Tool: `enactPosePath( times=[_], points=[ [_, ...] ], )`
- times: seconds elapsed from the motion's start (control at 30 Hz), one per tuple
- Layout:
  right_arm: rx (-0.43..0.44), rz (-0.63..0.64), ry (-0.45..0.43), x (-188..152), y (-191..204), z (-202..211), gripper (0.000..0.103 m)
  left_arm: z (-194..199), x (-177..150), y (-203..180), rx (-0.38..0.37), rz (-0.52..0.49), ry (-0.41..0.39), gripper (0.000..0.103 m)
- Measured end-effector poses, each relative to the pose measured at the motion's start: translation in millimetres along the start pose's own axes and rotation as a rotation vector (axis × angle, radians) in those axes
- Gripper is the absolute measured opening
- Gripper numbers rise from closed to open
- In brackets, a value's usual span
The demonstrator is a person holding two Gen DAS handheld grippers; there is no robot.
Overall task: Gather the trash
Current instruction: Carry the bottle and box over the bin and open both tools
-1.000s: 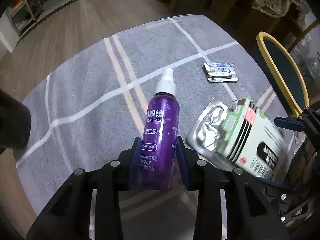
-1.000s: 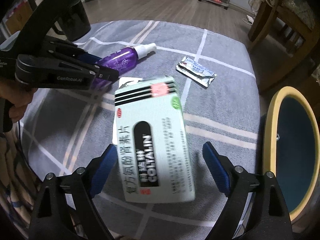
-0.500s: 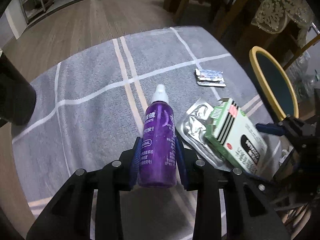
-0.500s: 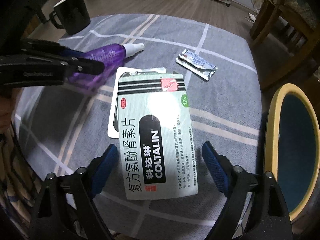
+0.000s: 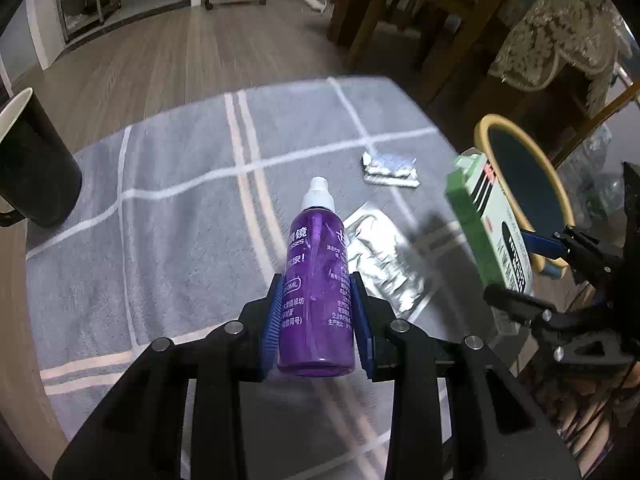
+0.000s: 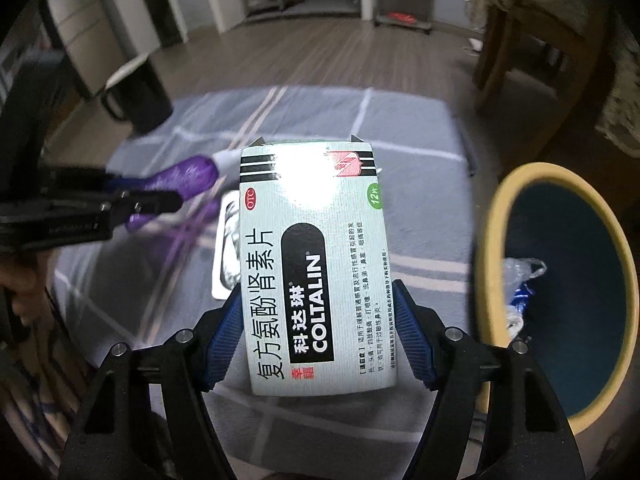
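My left gripper [image 5: 316,320] is shut on a purple spray bottle [image 5: 316,276] with a white cap, held above the grey checked cloth; the bottle also shows in the right wrist view [image 6: 180,180]. My right gripper [image 6: 318,340] is shut on a green and white medicine box [image 6: 316,272], lifted off the table; it also shows in the left wrist view [image 5: 488,224]. A silver blister sheet [image 5: 384,264] lies on the cloth under the box. A small foil packet [image 5: 390,170] lies farther back. A yellow-rimmed bin [image 6: 560,288] with trash inside stands to the right.
A black mug [image 5: 32,168] stands at the table's left edge, also in the right wrist view [image 6: 136,96]. The bin also shows in the left wrist view [image 5: 520,184]. Wooden chairs and a lace-covered table [image 5: 540,40] stand behind on the wood floor.
My right gripper has closed on the medicine box and lifted it off the blister sheet. My left gripper has kept hold of the purple bottle and raised it a little.
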State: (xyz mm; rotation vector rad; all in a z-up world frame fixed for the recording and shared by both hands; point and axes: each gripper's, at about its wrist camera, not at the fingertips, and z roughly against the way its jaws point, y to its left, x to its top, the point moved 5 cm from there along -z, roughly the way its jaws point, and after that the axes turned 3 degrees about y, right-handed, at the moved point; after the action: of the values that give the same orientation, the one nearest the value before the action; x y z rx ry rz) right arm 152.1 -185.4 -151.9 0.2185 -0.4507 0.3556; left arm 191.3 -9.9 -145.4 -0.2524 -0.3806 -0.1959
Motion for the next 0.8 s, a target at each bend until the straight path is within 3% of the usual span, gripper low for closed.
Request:
enactPosePath(
  times=[0.27,0.47,0.8],
  points=[
    [-0.013,-0.207,-0.136,0.1,-56.1,44.3,0.071,20.2,13.3,-39.6,-0.07,-0.043,-0.09,0.032],
    [-0.032,-0.393,-0.212,-12.0,-106.2,75.7,0.072,16.1,20.6,-80.8,-0.116,-0.106,-0.099,0.032],
    [-0.094,-0.554,-0.26,-28.6,-158.6,101.2,0.072,-3.3,34.6,-166.0,-0.201,-0.205,-0.093,0.032]
  ],
)
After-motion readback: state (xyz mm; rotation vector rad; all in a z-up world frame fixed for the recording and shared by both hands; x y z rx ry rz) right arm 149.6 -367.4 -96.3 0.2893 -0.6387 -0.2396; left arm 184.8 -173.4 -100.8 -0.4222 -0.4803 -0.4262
